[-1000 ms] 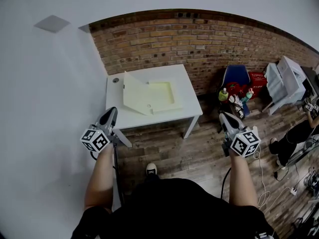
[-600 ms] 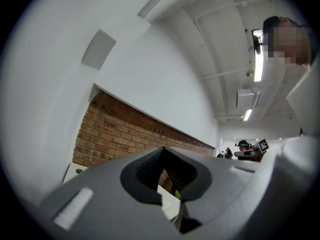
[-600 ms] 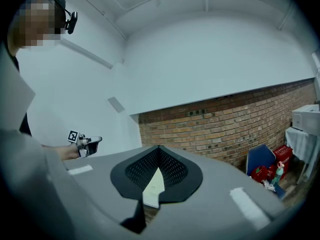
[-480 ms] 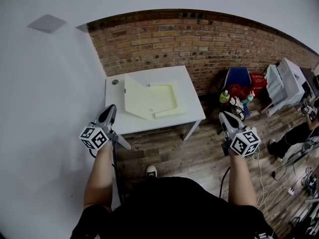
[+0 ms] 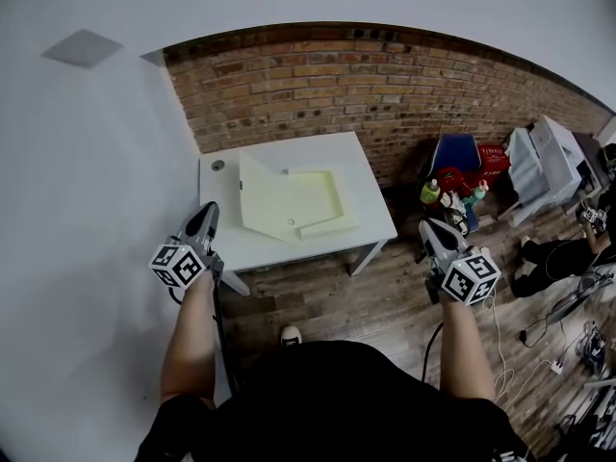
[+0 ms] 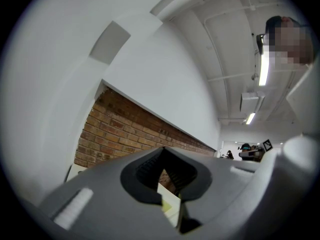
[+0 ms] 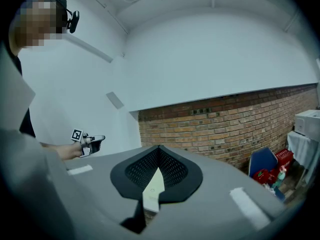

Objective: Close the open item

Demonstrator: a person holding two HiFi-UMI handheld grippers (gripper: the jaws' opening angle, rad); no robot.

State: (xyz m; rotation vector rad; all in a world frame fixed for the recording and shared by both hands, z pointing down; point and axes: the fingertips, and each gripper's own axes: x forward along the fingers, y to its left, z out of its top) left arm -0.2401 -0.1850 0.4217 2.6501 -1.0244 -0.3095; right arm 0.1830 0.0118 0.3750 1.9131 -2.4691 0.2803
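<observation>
Against the red brick wall (image 5: 385,75), on a wood-plank floor (image 5: 385,296), stands a small white rectangular table (image 5: 219,221) with white legs, and it carries the task's thing: a flat pale-yellow cardboard box (image 5: 318,192) that lies open across the middle of the table. Its shallow tray sits toward the table's right edge, while its wide lid panel (image 5: 265,200) is folded out toward the left edge, and a narrow flap (image 5: 327,227) lies along the near edge. Right of the table, by the wall, are a blue chair (image 5: 457,150) and a red basket (image 5: 493,157), with a green-capped bottle (image 5: 429,191) among the clutter in front of them; farther right a person in dark clothes (image 5: 558,258) sits low on the floor. Both grippers hang in the air on the near side of the table, well apart from the box. The left gripper (image 5: 206,210) hovers just off the table's near left corner, and its jaws are closed on nothing, their tips meeting. The right gripper (image 5: 428,227) is over the floor beyond the table's near right corner, jaws likewise closed and empty. A small grey round disc (image 5: 218,165) rests at the table's far left corner.
</observation>
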